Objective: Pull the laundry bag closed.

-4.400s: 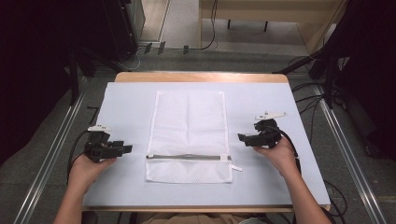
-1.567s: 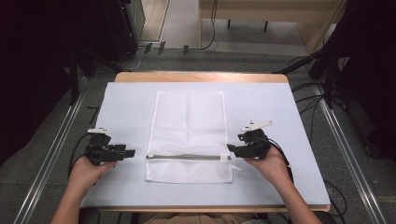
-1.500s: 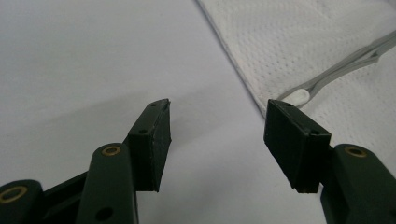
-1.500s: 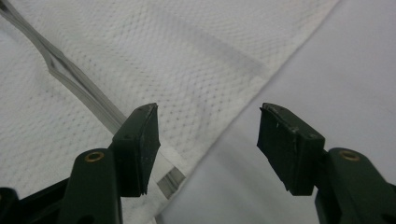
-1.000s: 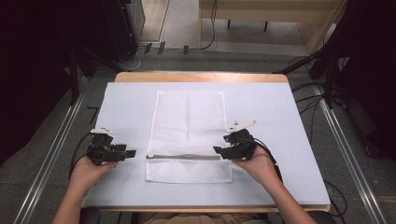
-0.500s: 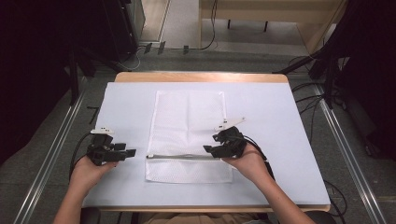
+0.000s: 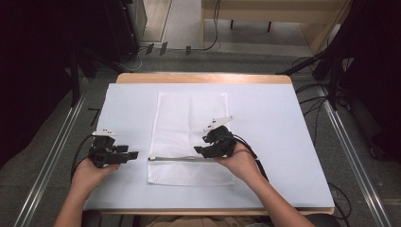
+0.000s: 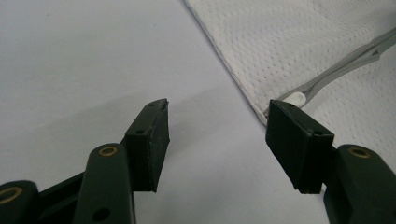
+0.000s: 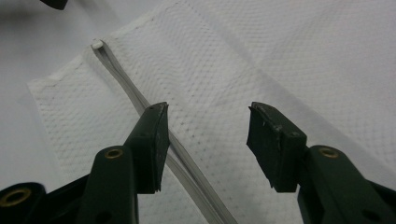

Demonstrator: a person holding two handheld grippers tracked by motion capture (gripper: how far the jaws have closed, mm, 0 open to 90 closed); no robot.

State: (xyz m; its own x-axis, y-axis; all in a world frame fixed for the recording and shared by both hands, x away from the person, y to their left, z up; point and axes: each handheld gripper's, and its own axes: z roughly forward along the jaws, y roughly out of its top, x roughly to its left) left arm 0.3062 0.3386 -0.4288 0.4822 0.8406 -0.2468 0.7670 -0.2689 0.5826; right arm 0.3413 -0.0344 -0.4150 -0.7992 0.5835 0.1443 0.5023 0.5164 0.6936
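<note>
We see a white mesh laundry bag (image 7: 189,137) lying flat on the pale sheet that covers the desk (image 7: 274,118), midway between the left and right edges, its long side running from the far edge toward the near one. A grey zipper (image 7: 177,159) crosses the bag close to its near end.

Our right gripper (image 7: 201,151) is over the bag, just above the right stretch of the zipper. In the right gripper view its jaws stand wide apart and hold nothing; the zipper (image 9: 140,100) runs slantwise under the left jaw, and plain mesh (image 9: 280,60) lies between and beyond the two.

Our left gripper (image 7: 132,154) sits over the bare sheet beside the bag's left side, near the zipper's left end. In the left gripper view its jaws (image 8: 215,135) are also spread wide and empty; the white end of the zipper (image 8: 296,98) shows just past the right jaw, at the edge of the bag (image 8: 299,42).
</note>
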